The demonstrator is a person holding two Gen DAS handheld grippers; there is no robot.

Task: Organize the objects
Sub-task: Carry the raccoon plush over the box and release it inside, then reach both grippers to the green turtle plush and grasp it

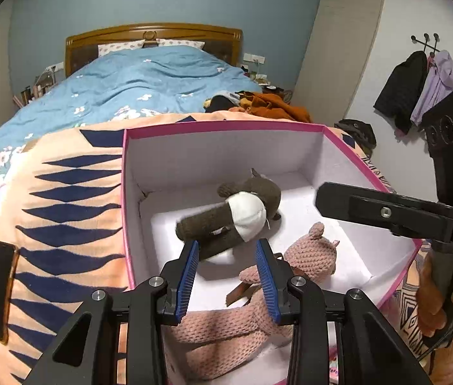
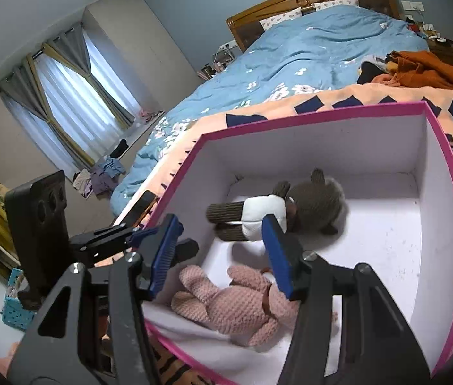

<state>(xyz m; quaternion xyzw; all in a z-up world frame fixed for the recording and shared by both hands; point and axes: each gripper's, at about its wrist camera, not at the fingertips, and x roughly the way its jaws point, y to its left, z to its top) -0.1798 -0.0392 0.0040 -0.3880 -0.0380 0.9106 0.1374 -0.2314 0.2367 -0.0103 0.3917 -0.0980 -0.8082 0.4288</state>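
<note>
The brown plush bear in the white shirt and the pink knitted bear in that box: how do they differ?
The brown plush bear in a white shirt is dark, while the pink knitted bear is pale with a bumpy crochet texture and no shirt. The brown one lies deeper in the box, towards the bed; the pink one lies nearer the grippers and looks somewhat bigger. Both are soft toys on the white floor of the pink-rimmed box, neither one gripped.

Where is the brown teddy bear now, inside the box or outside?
Inside. The brown teddy bear lies on the white floor of the box, beside the pink bear.
</note>
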